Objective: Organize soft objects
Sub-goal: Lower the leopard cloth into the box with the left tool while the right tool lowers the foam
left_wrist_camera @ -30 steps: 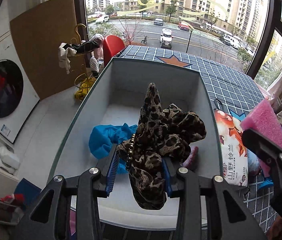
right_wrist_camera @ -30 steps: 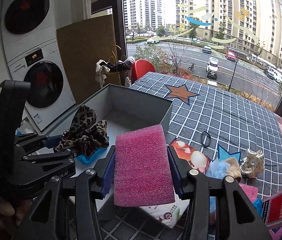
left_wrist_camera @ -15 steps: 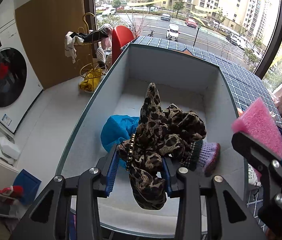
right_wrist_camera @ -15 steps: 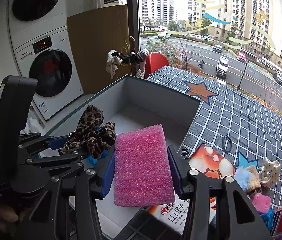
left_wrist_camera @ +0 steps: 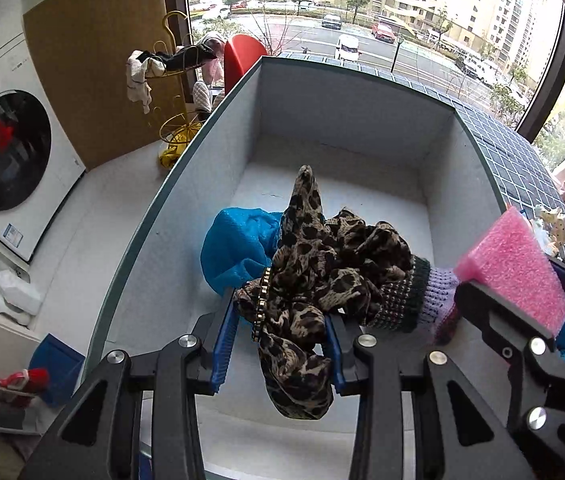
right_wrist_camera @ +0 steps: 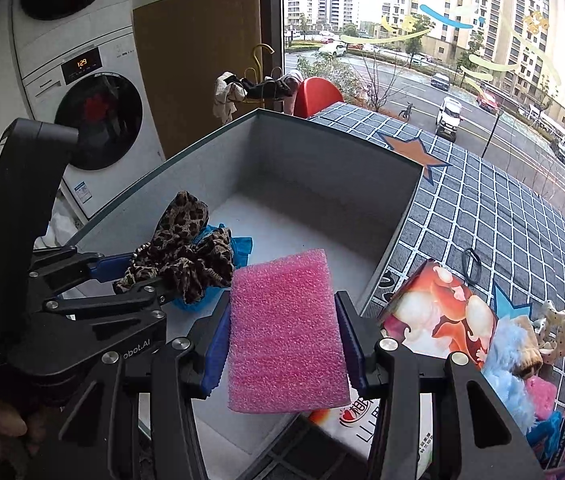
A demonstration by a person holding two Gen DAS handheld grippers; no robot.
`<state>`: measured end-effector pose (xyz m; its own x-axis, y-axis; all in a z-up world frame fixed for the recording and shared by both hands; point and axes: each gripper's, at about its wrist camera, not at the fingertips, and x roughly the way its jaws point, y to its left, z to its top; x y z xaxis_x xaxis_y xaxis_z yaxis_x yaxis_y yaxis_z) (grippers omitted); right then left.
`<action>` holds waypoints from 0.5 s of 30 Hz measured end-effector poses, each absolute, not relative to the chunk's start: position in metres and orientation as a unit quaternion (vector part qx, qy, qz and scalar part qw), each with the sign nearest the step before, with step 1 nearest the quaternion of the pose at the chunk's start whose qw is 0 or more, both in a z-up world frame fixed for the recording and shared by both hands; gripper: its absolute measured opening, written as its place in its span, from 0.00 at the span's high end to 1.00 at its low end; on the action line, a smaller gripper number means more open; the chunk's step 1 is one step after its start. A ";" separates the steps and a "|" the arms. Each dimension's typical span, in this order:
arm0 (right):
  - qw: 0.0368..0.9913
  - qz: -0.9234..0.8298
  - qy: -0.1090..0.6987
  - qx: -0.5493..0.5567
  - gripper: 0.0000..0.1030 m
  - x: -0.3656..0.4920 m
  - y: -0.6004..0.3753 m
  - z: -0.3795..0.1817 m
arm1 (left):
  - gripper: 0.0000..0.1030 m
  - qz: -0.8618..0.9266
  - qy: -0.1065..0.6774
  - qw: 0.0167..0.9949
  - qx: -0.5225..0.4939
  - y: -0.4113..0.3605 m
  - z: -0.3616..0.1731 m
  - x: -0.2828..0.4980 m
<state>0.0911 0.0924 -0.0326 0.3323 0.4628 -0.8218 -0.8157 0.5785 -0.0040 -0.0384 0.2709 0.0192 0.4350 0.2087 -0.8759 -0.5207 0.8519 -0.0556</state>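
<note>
Both loads are at the drop-off step. The left hand-held gripper (left_wrist_camera: 278, 350) pinches a leopard-print cloth (left_wrist_camera: 322, 280) between its blue pads, the bunched fabric hanging over the near part of the grey box (left_wrist_camera: 186, 168). The right hand-held gripper (right_wrist_camera: 282, 344) clamps a pink foam block (right_wrist_camera: 286, 332) by its two side edges, holding it above the box's near right corner, close to the wall.

In my judgement the next move is to lower each piece to the box floor and spread the jaws, taking care that the foam clears the right wall and that the cloth's loose tail does not snag on a pad as it falls.

Inside the box a blue cloth (left_wrist_camera: 238, 248) lies on the white floor at near left, partly under the leopard fabric. A knitted piece (left_wrist_camera: 414, 296) with dark and lilac bands sits to its right, probably a sock or glove, though the view is too crowded to be sure. The far half of the floor is bare.

On the checked desk (right_wrist_camera: 482, 208) to the right of the box more items wait: a printed packet (right_wrist_camera: 442, 316), a light blue fluffy thing (right_wrist_camera: 506, 360) and a black hair tie (right_wrist_camera: 471, 262).
</note>
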 end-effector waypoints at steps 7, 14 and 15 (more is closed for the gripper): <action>0.786 0.405 0.411 -0.222 0.51 0.088 0.098 -0.037 | 0.60 0.217 0.487 0.831 -0.159 0.274 0.018 -0.036; 0.786 0.405 0.410 -0.225 0.51 0.089 0.100 -0.038 | 0.60 0.222 0.489 0.830 -0.153 0.278 0.016 -0.034; 0.786 0.404 0.410 -0.225 0.51 0.090 0.100 -0.039 | 0.60 0.222 0.489 0.830 -0.152 0.277 0.016 -0.034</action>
